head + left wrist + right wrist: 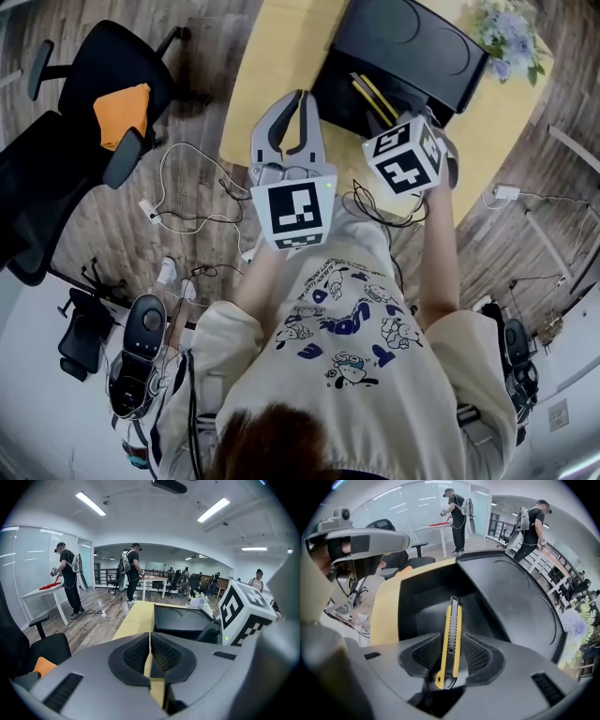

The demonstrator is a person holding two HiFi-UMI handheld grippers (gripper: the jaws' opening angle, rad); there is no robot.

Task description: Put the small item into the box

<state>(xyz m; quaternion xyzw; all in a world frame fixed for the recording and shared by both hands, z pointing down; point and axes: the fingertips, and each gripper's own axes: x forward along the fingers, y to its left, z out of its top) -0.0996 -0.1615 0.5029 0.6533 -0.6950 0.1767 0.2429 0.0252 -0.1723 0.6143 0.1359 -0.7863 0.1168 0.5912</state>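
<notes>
Release step: our right tongs (451, 649) stand apart around the knife (453, 620) over the box (419, 604), left tongs (150, 654) together; next, we withdraw.

Wood-look plank floor (197, 112), loose cables (187, 211) across it. Yellow table (272, 66), black office chair (103, 66) with orange cushion (122, 112). Ceiling strip lights (91, 503) on. Glass partition (28, 555), white desk (40, 592) beside it; probably more desks further back.

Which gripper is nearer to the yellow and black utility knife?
Right: the yellow and black utility knife lies between the open jaws of the right gripper; the left gripper hovers to its left.
</notes>
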